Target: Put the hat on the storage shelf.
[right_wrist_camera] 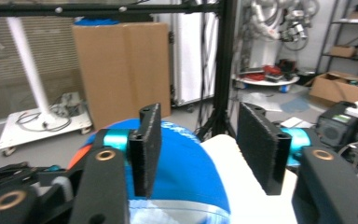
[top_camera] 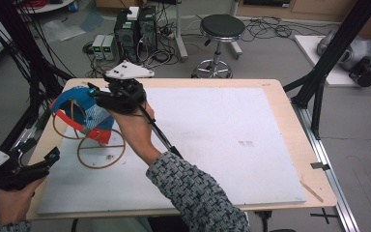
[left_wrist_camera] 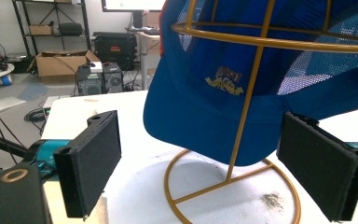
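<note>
A wooden table (top_camera: pixel 290 145) is shown covered by a large white sheet (top_camera: pixel 222 145), on whose far left part a yellow wire stand (top_camera: pixel 101 153) is set, its two ring-shaped feet resting flat on the sheet. A blue cap (top_camera: pixel 84 108) with white mesh panels and a red brim is seen draped over the stand; in the left gripper view the cap (left_wrist_camera: pixel 223 88) is seen hanging around the stand's upright wire (left_wrist_camera: pixel 244 116), with a small yellow emblem on its front. The right gripper (top_camera: pixel 96 94) is held by a hand (top_camera: pixel 135 130) just above the crown of the cap; in the right gripper view its jaws are spread apart with the blue crown (right_wrist_camera: pixel 186 172) lying below and between them, and no pad appears to press on the fabric, though contact at the lower edge cannot be judged with certainty. The left gripper (top_camera: pixel 52 155) is held at the near left edge of the table, apart from the stand; its jaws are shown spread wide, with nothing gripped between them and the cap farther off.
</note>
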